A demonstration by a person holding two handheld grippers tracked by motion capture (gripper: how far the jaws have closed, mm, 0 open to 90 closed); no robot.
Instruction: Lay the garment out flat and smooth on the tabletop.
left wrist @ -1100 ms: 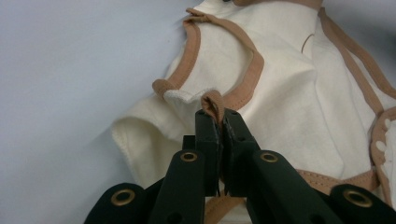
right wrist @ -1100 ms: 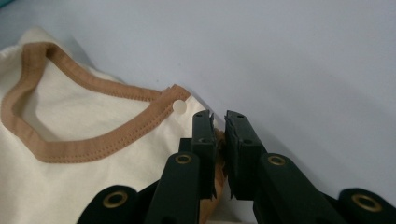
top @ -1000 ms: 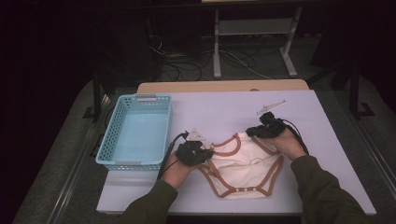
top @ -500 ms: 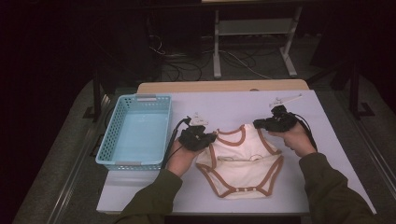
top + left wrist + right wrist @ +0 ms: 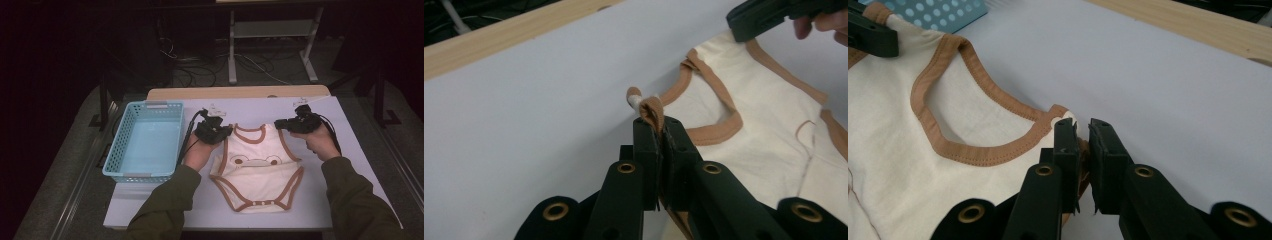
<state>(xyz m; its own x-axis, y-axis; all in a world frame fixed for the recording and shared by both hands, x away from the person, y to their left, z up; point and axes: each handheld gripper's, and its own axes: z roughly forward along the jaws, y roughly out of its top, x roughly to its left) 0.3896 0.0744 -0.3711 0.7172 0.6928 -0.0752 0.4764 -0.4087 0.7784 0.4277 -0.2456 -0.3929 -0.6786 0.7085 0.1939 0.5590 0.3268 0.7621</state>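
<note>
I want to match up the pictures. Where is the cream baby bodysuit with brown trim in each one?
High view: the cream cotton baby bodysuit with brown trim lies mid-table, between both hands.
Left gripper view: right half, its strap pinched above the jaws.
Right gripper view: left half, its shoulder corner at the jaws.
Shared landmark: the brown neckline trim.

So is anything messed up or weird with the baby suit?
Nothing looks damaged. The baby bodysuit is spread face up on the white table, frog face showing. The left gripper and the right gripper each pinch a shoulder strap, so its top is bunched and lifted. The blue basket beside it has nothing in it.
</note>
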